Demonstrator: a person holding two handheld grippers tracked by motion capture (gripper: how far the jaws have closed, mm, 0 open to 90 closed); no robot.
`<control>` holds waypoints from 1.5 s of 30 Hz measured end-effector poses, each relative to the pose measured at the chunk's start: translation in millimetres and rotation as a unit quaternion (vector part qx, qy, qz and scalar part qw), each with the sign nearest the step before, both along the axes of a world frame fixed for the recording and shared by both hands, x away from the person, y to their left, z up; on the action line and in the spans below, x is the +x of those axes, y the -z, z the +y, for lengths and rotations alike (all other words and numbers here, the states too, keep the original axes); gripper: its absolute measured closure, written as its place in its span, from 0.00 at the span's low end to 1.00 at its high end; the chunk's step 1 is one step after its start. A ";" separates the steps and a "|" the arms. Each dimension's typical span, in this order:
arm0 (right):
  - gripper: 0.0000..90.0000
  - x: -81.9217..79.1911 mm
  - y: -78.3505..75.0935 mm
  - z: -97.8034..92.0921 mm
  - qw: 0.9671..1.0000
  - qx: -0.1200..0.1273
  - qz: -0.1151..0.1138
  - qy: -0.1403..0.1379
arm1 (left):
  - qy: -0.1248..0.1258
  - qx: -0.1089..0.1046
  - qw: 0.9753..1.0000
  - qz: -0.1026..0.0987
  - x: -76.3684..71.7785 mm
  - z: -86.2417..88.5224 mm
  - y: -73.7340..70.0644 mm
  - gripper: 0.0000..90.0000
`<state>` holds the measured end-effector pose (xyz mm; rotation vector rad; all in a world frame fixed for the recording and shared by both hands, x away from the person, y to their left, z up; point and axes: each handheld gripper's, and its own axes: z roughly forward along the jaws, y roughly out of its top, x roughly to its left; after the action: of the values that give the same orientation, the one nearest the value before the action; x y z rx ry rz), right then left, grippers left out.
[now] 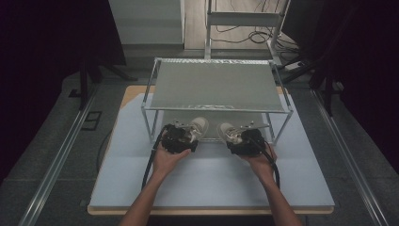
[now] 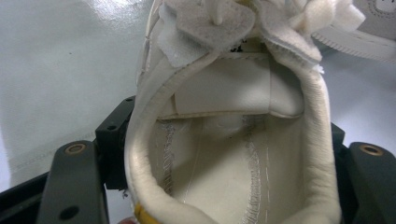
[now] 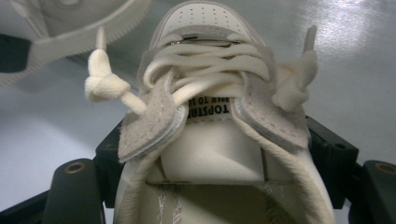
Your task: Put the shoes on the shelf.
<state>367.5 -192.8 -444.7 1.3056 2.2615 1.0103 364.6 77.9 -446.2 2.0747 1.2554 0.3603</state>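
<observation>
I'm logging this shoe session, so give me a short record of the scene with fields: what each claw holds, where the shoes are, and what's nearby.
left claw: shut on the left shoe, jaws either side of its heel collar
right claw: shut on the right shoe, jaws either side of its heel collar
shoes: cream, laced, toes toward the rack
position: at the front edge of the wire rack, by its lower level
surface: pale table mat
rack top shelf: nothing on it
</observation>
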 end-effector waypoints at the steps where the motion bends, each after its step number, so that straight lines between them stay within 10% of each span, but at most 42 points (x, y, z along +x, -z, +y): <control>1: 0.29 2.0 0.6 3.1 1.000 -0.003 0.000 -0.001 | -0.002 0.002 1.000 0.003 2.6 -1.2 2.2 0.33; 36: 0.29 46.4 18.3 30.8 0.999 -0.019 0.004 0.044 | -0.032 0.016 0.999 0.022 49.4 -25.6 19.1 0.32; 41: 0.29 53.6 20.1 33.1 0.999 -0.015 0.011 0.051 | -0.016 0.031 0.999 0.017 56.3 -24.9 22.9 0.32; 42: 0.29 56.0 20.9 34.4 0.998 -0.017 0.013 0.057 | 0.014 0.062 0.998 0.005 60.9 -20.0 22.0 0.32; 45: 0.29 58.1 22.1 34.5 0.998 -0.017 0.014 0.061 | 0.005 0.046 0.999 0.010 62.8 -23.1 23.3 0.32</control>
<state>425.6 -158.2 -466.8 1.4326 2.1788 0.9125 427.3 54.8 -469.5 2.1670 1.2610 0.3995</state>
